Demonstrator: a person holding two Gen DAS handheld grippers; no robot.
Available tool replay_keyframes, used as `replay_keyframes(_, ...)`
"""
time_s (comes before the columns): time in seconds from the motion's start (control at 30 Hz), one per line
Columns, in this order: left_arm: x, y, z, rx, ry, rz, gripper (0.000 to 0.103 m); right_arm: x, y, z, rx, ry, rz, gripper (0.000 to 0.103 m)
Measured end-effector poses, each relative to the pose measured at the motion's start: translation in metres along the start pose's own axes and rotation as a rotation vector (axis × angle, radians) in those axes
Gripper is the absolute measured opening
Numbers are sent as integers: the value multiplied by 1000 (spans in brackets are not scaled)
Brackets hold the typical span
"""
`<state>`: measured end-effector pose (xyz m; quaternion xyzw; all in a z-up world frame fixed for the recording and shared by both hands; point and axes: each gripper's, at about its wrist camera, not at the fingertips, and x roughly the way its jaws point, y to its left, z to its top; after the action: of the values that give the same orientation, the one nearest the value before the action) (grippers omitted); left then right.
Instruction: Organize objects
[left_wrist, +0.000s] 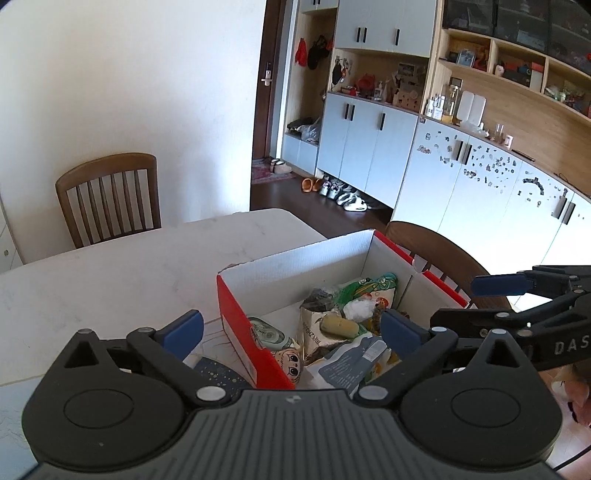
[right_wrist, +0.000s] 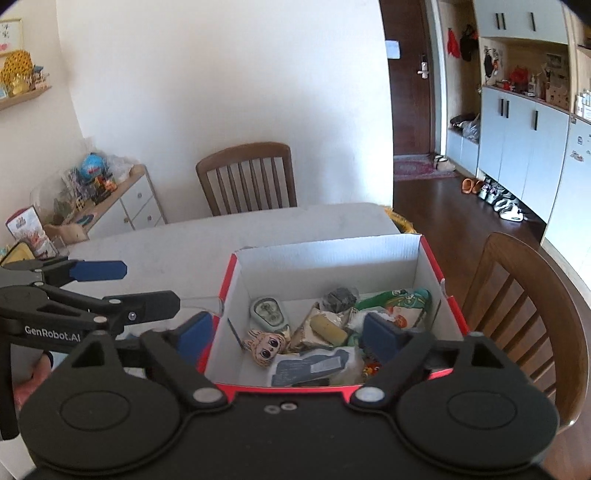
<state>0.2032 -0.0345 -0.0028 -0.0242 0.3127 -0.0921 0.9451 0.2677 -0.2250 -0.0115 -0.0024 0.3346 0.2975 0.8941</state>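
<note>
Over the red box (right_wrist: 430, 254) on the tabletop (left_wrist: 110, 266), both hand-held grippers, left (left_wrist: 291, 330) and right (right_wrist: 295, 334), hover open and empty; better descend squarely on the doll (right_wrist: 264, 347) at seven o'clock

Bright, soft daylight; strong fisheye bending at the edges, dark corner vignetting, glare on the table (left_wrist: 110, 266)

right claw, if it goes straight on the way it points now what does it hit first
Most likely the clutter in the red box: the open right claw hangs over its near end, aimed roughly at the yellow tube and crumpled wrapper. Depth is unclear; it might pass above them.
</note>
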Motion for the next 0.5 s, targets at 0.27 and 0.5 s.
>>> replay_keyframes(0.27, -5, 10, -12, 13, 7, -17, 103, -10, 10, -17, 52, -49, -18, 102)
replay_keyframes(0.5, -4, 16, -23, 1, 23, -26, 103, -13, 22, -32, 56, -75, -85, 102)
